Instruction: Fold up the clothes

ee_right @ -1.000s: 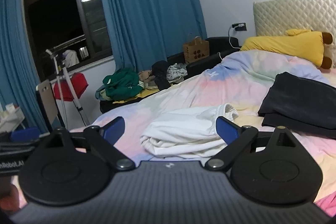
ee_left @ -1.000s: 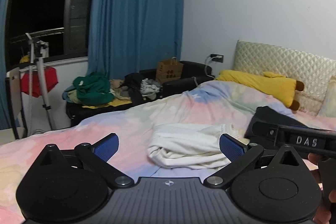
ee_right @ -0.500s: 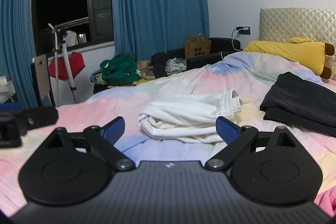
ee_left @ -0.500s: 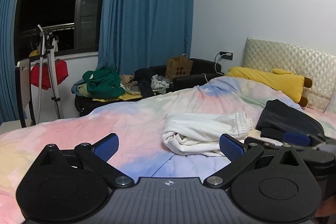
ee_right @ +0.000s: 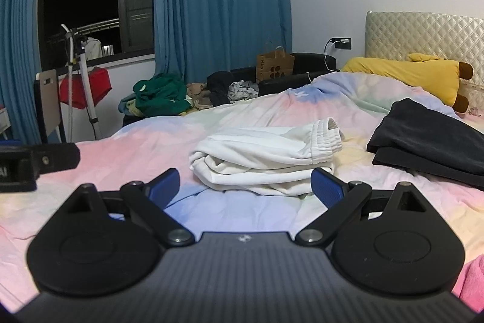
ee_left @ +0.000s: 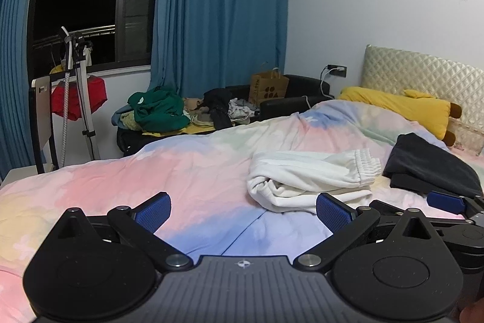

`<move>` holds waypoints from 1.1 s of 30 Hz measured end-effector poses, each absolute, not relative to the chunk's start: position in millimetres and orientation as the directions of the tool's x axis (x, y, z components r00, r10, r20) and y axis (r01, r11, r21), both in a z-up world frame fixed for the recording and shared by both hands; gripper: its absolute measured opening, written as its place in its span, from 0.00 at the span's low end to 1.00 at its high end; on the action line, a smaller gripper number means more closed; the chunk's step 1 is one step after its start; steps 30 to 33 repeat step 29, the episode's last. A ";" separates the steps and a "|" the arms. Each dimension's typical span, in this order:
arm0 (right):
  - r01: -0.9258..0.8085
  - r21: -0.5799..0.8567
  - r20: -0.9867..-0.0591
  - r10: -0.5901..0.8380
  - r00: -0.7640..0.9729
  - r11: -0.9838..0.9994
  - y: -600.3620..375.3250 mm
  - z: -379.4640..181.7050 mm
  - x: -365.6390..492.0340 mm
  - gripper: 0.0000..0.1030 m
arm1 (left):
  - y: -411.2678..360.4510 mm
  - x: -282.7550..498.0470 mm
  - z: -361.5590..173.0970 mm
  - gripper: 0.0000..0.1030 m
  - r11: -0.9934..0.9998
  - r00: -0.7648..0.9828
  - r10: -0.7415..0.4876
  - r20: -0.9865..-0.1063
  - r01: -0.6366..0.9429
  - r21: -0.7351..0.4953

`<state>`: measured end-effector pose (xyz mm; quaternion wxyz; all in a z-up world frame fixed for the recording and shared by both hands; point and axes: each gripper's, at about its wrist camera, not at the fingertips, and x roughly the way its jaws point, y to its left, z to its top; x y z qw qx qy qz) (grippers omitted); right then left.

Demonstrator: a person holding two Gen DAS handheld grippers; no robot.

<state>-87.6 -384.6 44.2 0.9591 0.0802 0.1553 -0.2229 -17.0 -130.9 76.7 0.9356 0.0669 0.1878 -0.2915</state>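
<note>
Black folded garment (ee_right: 429, 141) beside white sweatpants (ee_right: 266, 156), perhaps touching

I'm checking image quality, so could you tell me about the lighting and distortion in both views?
Left wrist view: indoor light, dark window, lamp reflection; fisheye bends the curtain. Right wrist view: same bowing; white sweatpants sharp, near claw slightly soft.

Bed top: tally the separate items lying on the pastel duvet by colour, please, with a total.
White: 1, the folded white garment
Black: 1, the folded black garment
Yellow: 1, the yellow plush pillow at the headboard
Total: 3
A pink bit at the right wrist view's lower right edge is too cropped to count.
</note>
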 end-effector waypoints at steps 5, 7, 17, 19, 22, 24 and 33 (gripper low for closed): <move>0.458 0.079 -0.346 -0.407 0.845 0.885 -385.8 44.1 -84.2 0.92 | -133.7 -15.0 73.5 1.00 0.827 0.764 -0.506 -0.400 0.562 0.028; 0.462 0.080 -0.348 -0.409 0.843 0.883 -386.2 43.9 -84.4 0.92 | -134.3 -15.7 72.8 1.00 0.827 0.766 -0.506 -0.397 0.562 0.031; 0.468 0.068 -0.356 -0.416 0.836 0.881 -385.8 43.4 -82.6 0.92 | -135.3 -19.4 69.2 1.00 0.823 0.765 -0.512 -0.390 0.567 0.031; 0.468 0.075 -0.362 -0.413 0.836 0.881 -387.6 43.2 -82.5 0.92 | -135.3 -18.9 68.0 1.00 0.827 0.767 -0.505 -0.395 0.561 0.033; 0.465 0.087 -0.368 -0.406 0.837 0.881 -390.1 43.0 -82.5 0.92 | -134.2 -17.9 66.9 1.00 0.831 0.767 -0.500 -0.401 0.556 0.028; 0.465 0.087 -0.372 -0.404 0.836 0.881 -390.7 42.7 -82.2 0.92 | -133.3 -17.5 67.2 1.00 0.831 0.766 -0.501 -0.403 0.555 0.023; 0.467 0.075 -0.370 -0.410 0.834 0.881 -389.7 43.0 -80.3 0.92 | -134.7 -20.7 65.4 1.00 0.827 0.764 -0.500 -0.407 0.561 0.038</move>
